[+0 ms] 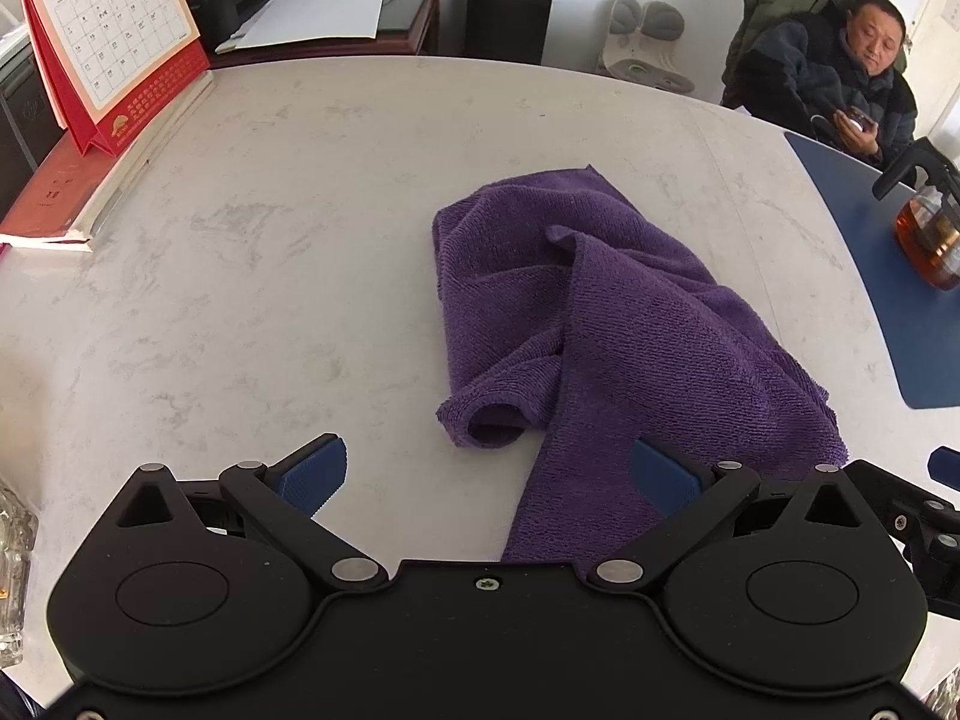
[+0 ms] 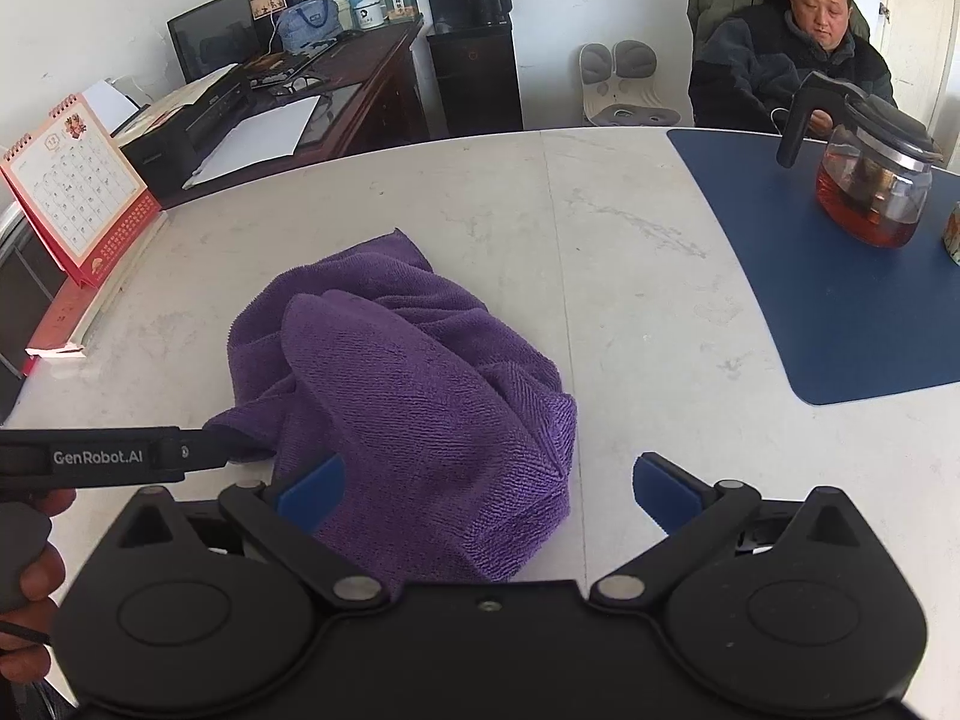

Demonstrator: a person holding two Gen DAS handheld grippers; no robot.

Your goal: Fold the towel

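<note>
Purple terry towel [image 1: 600, 324] is sitting in a rumpled heap roughly mid-table on the pale marble-look table [image 1: 240, 276], nowhere near folded. One flap is draped over the rest, there's a little rolled tube of hem at the near-left edge, and one corner pokes out at the far side. The near part of the cloth runs right under both tools.

Left gripper [image 1: 489, 474] has its blue pads spread wide with nothing pinched; its right-hand pad hovers over the towel's near strip, the other over bare table. Right gripper [image 2: 489, 489] is just as wide and empty, its left pad over the cloth.

My take on doing this well: don't try to fold a lump. Find two real corners, pinch only a single layer at each, and pull them apart so the thing lies flat before any fold. That far corner and the near hem look like the easiest starts, but the other corners are buried, so I can't tell where they are.

Off to the side: a red desk calendar [image 1: 114, 42] on the left, a blue mat [image 2: 840, 288] with a glass teapot [image 2: 870, 180] on the right. Keep swings away from that pot.
</note>
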